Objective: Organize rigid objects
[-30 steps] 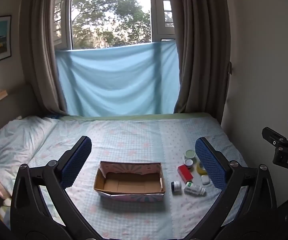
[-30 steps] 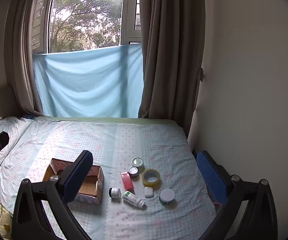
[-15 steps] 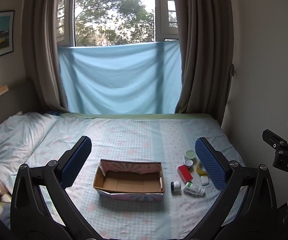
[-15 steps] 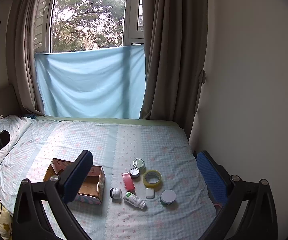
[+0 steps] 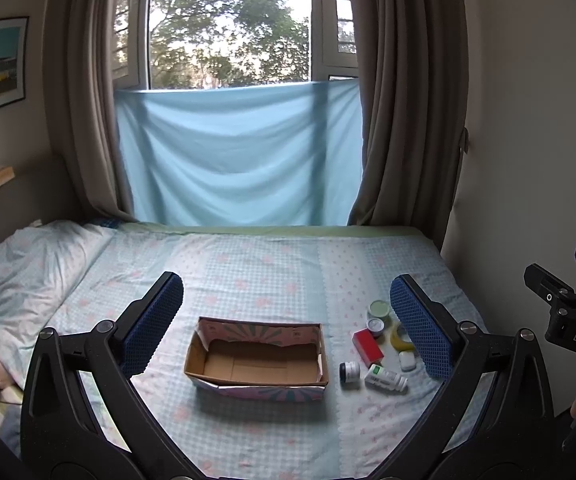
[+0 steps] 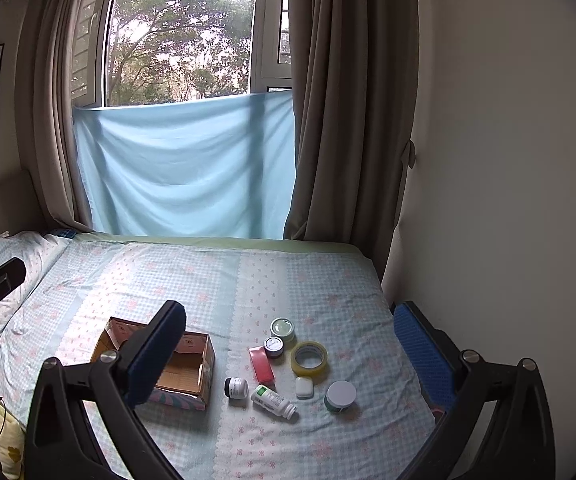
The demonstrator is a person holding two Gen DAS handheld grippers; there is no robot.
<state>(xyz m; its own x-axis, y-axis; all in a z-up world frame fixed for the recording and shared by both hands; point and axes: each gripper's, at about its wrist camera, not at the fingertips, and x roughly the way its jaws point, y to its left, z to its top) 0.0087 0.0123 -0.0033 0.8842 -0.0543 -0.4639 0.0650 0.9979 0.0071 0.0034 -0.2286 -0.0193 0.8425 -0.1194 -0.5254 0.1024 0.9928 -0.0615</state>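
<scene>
Bed looks basically unchanged this past second: our left hand-held gripper and right hand-held gripper both hang wide open, holding nothing, cardboard box still empty, so sorting hasn't started.

An open cardboard box sits empty on the bed; jars, red box, tape roll and toppled bottle cluster beside it.

Left gripper and right gripper: black angular frames, silver pivot screws, blue textured finger pads. Right unit's housing bears white "DAS" lettering.
</scene>
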